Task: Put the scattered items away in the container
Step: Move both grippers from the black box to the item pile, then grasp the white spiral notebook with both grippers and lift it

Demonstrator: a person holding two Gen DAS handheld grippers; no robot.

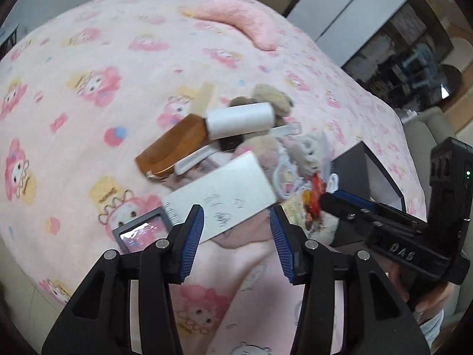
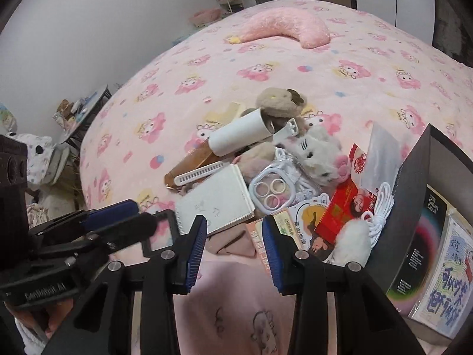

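A heap of small items lies on the pink patterned blanket (image 1: pixel 88 136): a white lint roller (image 1: pixel 239 119), an amber comb (image 1: pixel 174 145), a white notebook (image 1: pixel 224 195), a small framed mirror (image 1: pixel 139 233), plush toys (image 2: pixel 319 156), a red packet (image 2: pixel 346 207) and a coiled white cable (image 2: pixel 381 207). A black box (image 2: pixel 411 195) stands open at the heap's right. My left gripper (image 1: pixel 236 236) is open just short of the notebook, with nothing between its pads. My right gripper (image 2: pixel 233 248) is open too, hovering over the blanket before the notebook (image 2: pixel 218 204) and some cards.
A pink crescent cushion (image 2: pixel 286 26) lies far back on the bed. Beside the black box stands a printed booklet (image 2: pixel 446 278). In the right wrist view the bed's left edge drops to a cluttered floor and small table (image 2: pixel 82 109). Each gripper shows in the other's view: right (image 1: pixel 331 196), left (image 2: pixel 145 213).
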